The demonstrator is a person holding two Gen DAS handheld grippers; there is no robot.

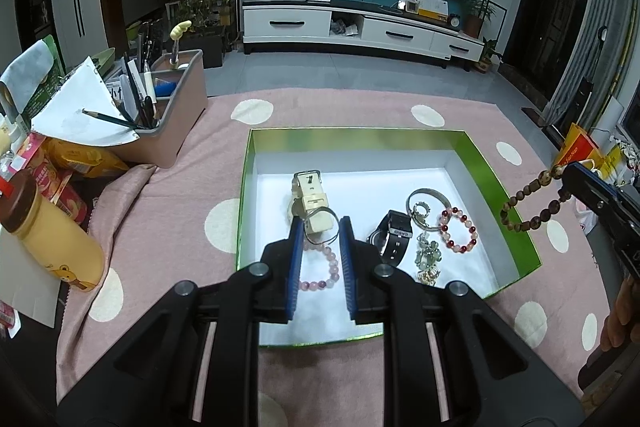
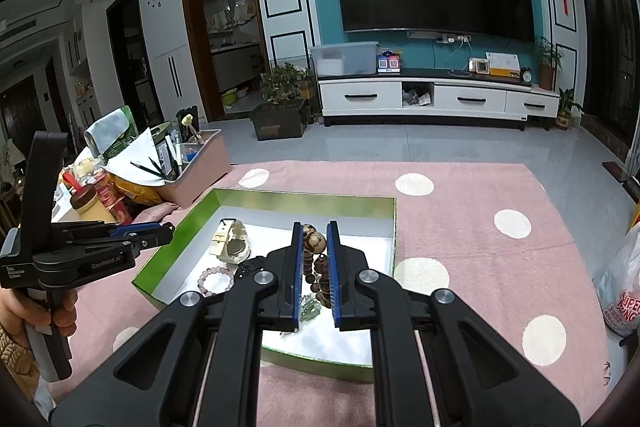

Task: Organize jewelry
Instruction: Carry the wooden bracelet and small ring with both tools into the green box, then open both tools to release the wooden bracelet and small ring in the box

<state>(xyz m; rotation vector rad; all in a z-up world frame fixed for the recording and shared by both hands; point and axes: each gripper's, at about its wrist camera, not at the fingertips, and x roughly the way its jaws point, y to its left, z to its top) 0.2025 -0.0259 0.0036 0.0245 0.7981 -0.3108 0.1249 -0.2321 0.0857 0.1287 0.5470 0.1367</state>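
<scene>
A green box [image 1: 500, 187] with a white floor lies on the pink dotted cloth. In it are a cream watch [image 1: 310, 195], a pale pink bead bracelet [image 1: 326, 269], a black watch [image 1: 394, 233], a silver bangle [image 1: 426, 195], a red and pink bead bracelet [image 1: 460, 231] and a green charm piece [image 1: 428, 255]. My left gripper [image 1: 321, 227] hovers over the box's left part, its pads closed on a thin metal ring [image 1: 320, 241]. My right gripper [image 2: 313, 227] is shut on a brown wooden bead bracelet [image 2: 314, 243], which dangles above the box's right rim [image 1: 528, 207].
A pink organiser [image 1: 176, 107] full of pens stands at the far left. In front of it are snack packs and a yellow bottle [image 1: 52, 235] lying on its side. A plastic bag [image 2: 620, 291] sits at the cloth's right edge. A hand [image 2: 24, 319] holds the left gripper's handle.
</scene>
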